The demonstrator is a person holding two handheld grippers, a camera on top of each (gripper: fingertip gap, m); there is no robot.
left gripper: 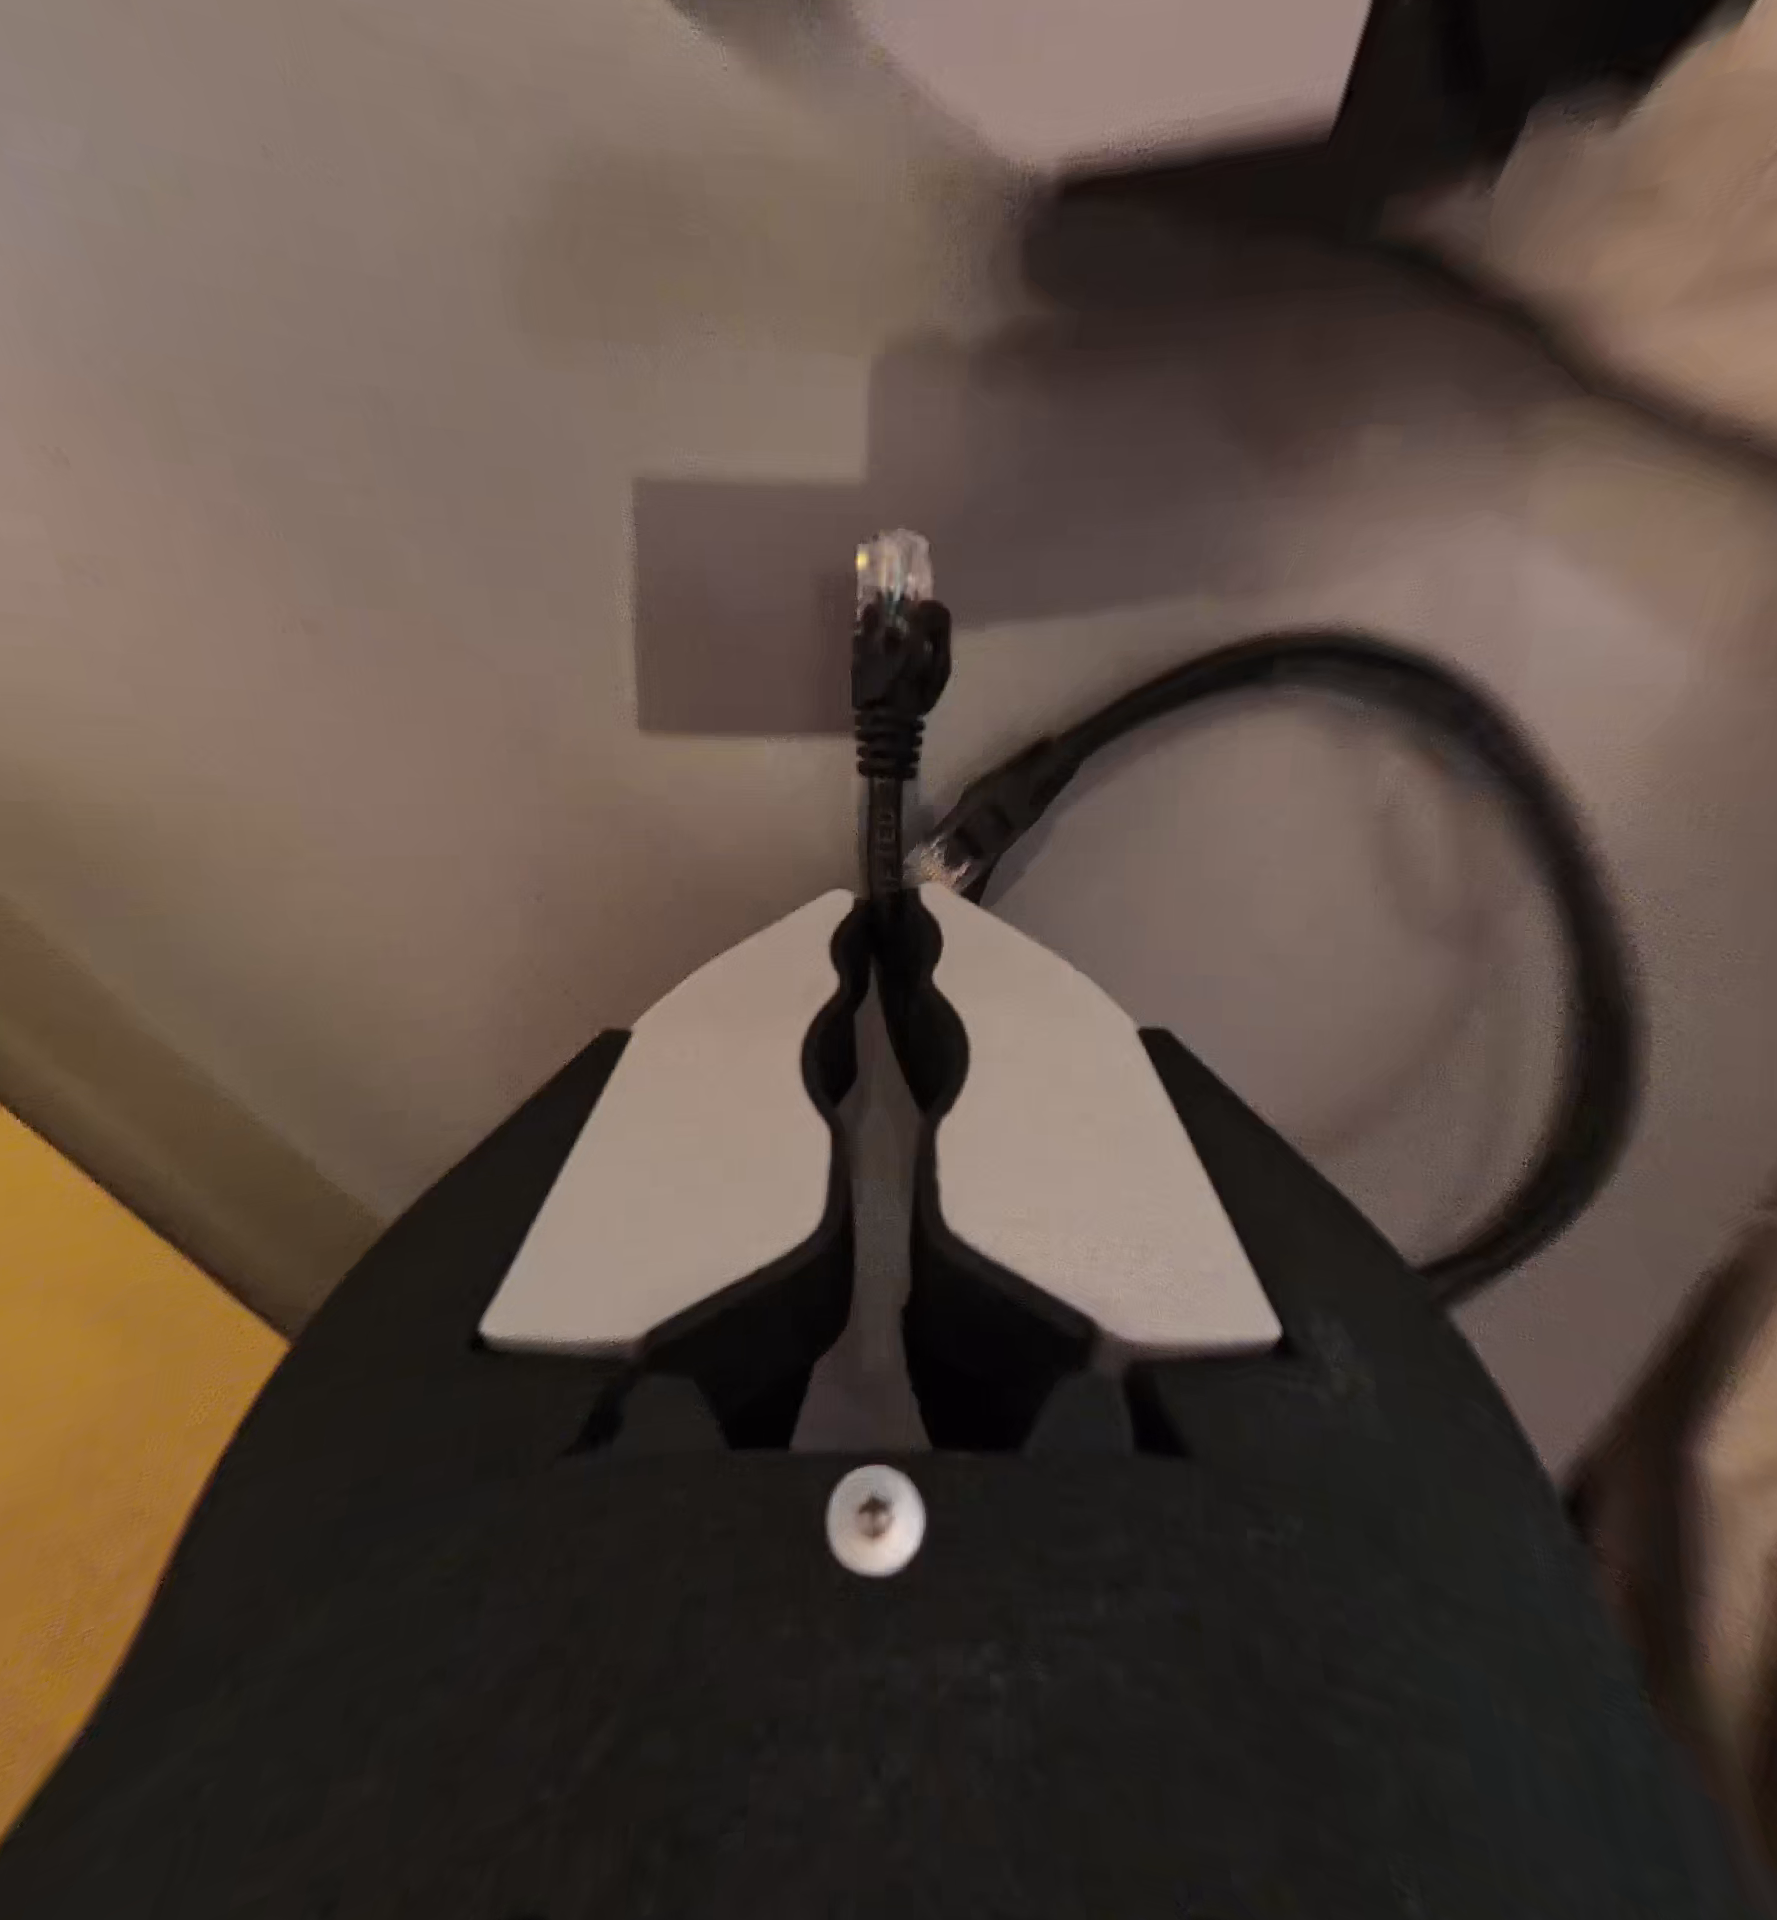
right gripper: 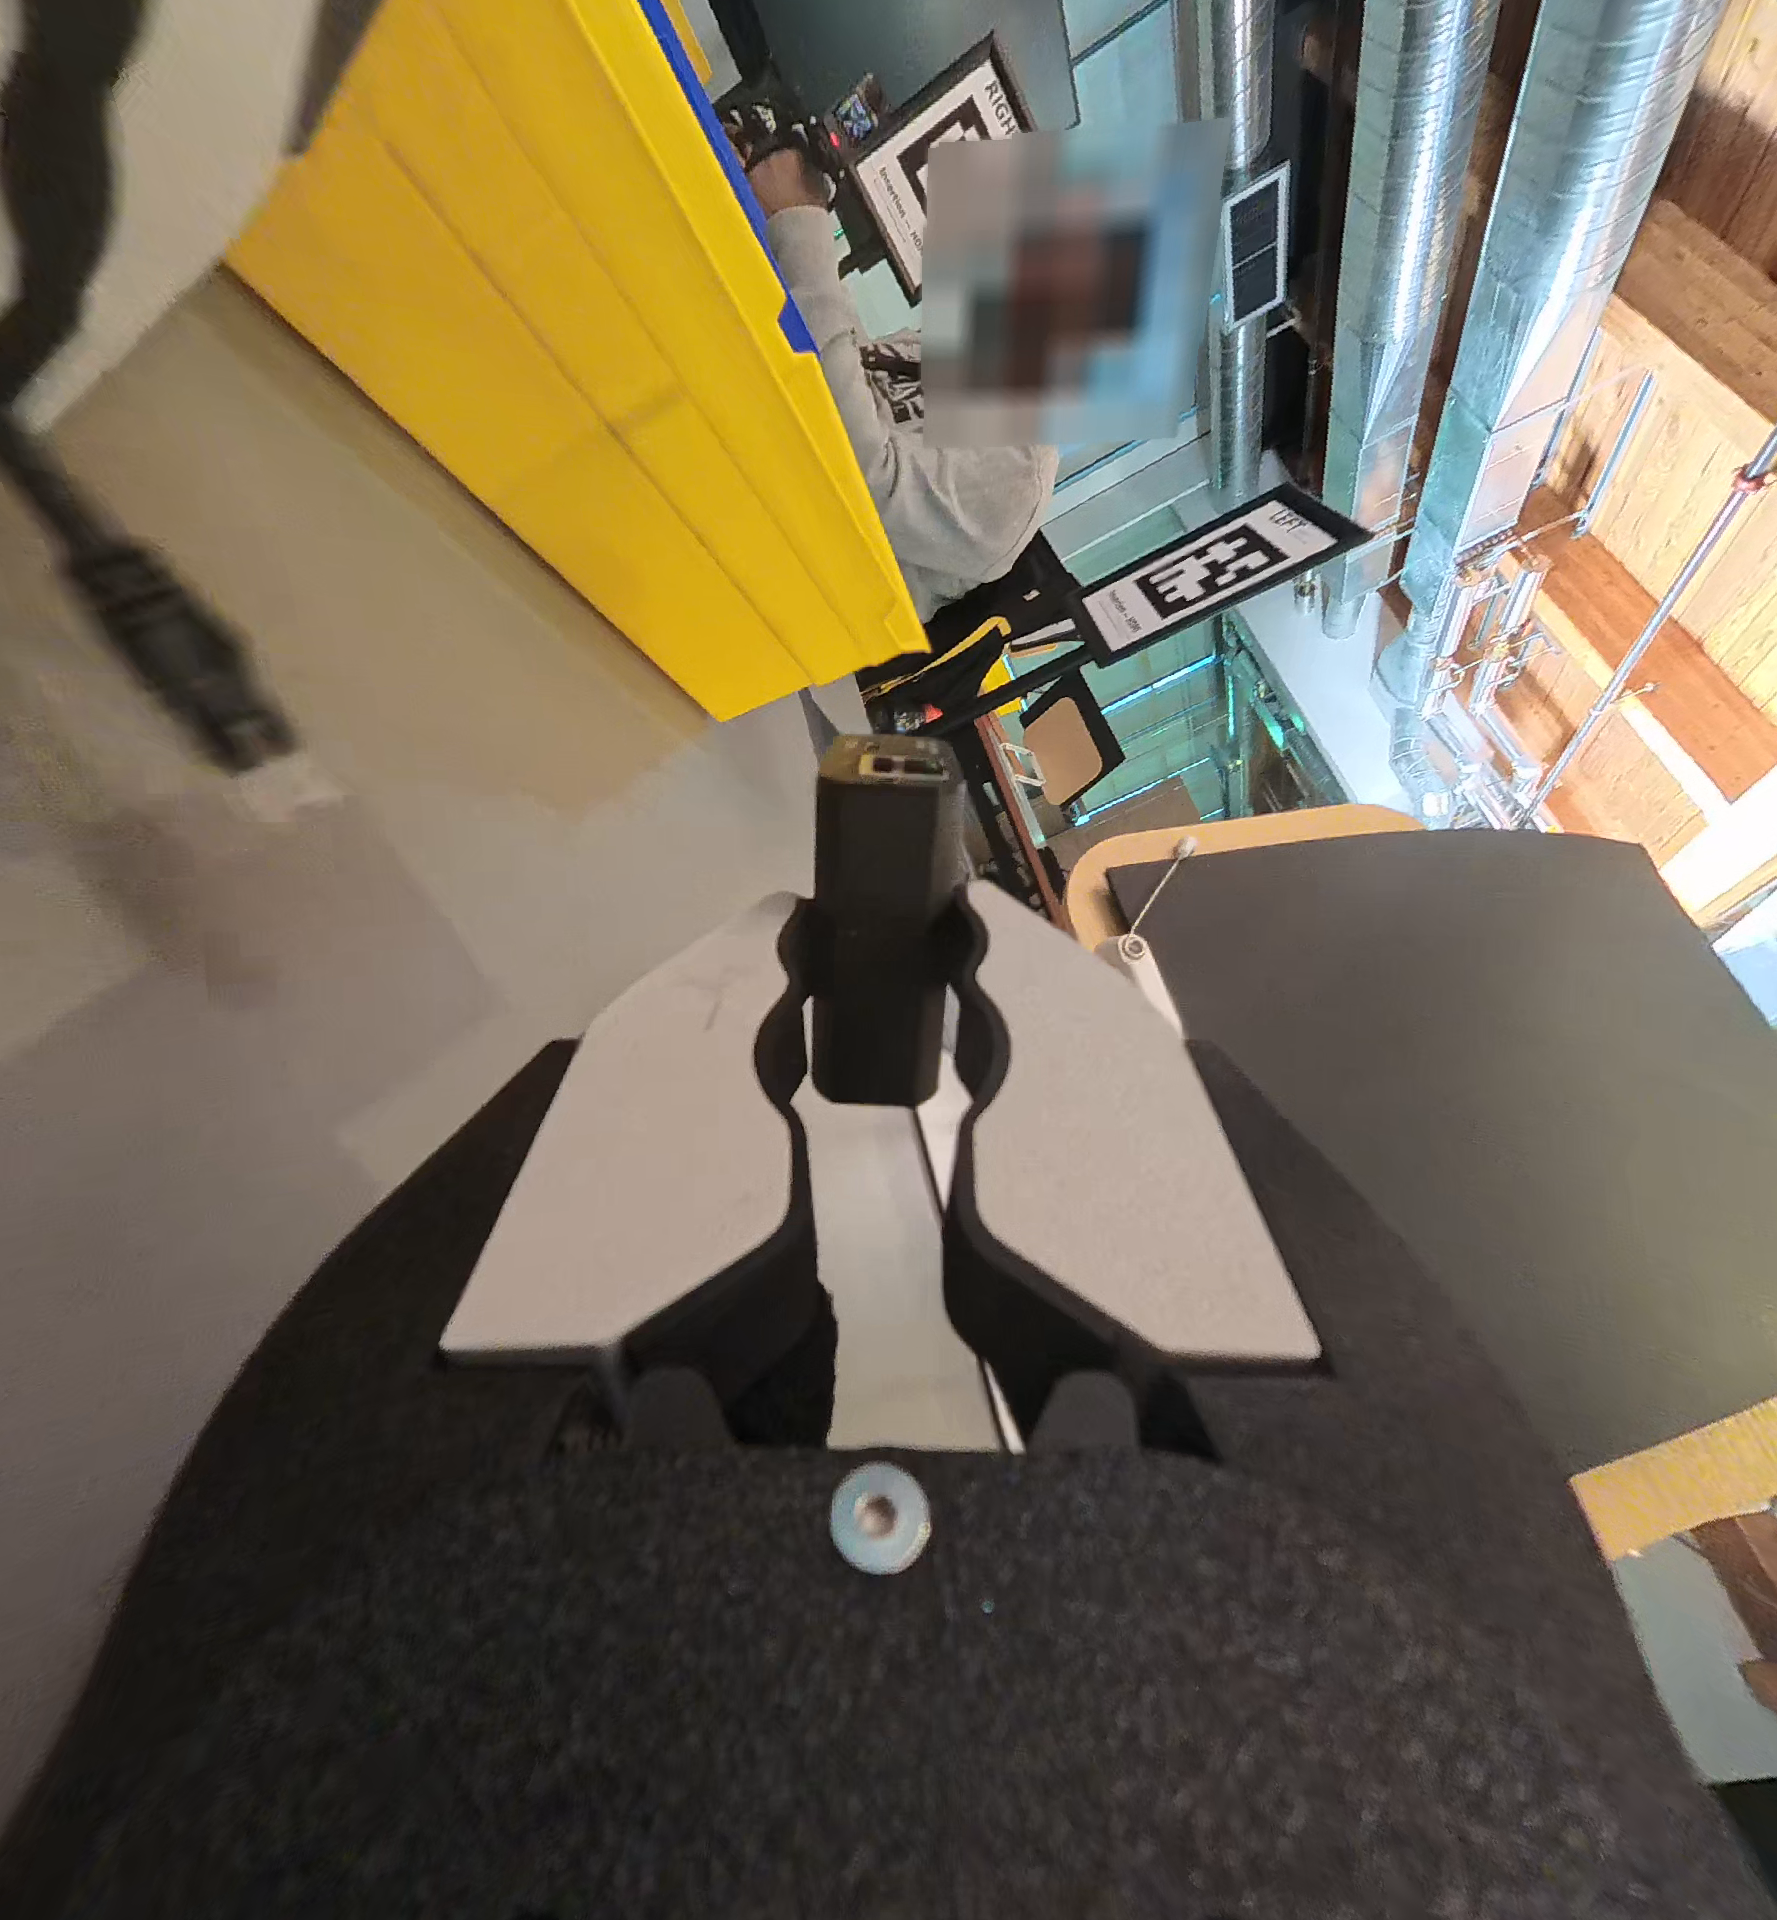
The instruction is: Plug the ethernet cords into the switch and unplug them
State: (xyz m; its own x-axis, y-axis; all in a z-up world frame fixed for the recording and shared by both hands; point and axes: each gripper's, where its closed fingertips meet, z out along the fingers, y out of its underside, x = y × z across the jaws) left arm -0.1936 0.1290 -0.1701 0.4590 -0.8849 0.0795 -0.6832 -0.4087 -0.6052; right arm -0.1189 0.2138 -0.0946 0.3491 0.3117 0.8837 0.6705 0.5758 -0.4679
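Observation:
My left gripper point(left gripper: 889, 899) is shut on a black ethernet cord point(left gripper: 889, 748). Its clear plug point(left gripper: 894, 571) sticks straight out past the fingertips, in the air over a pale table. The cord loops round to the right, and its other plug point(left gripper: 967, 836) lies just right of the fingertips. My right gripper point(right gripper: 879, 914) is shut on the small black switch point(right gripper: 879, 935) and holds it up off the table, its end face with a metal port point(right gripper: 899, 767) pointing away. A blurred black cord with a plug point(right gripper: 177, 644) hangs at upper left of the right wrist view.
A yellow bin point(right gripper: 593, 384) stands on the table beyond the switch; its corner also shows in the left wrist view point(left gripper: 53, 1299). A person in a grey sleeve point(right gripper: 925, 488) with other grippers sits behind it. A dark chair back point(right gripper: 1435, 1091) is at right. Beige cloth point(left gripper: 1715, 260) fills the right edge. My right fingertips sit around 12 centimeters from my left ones.

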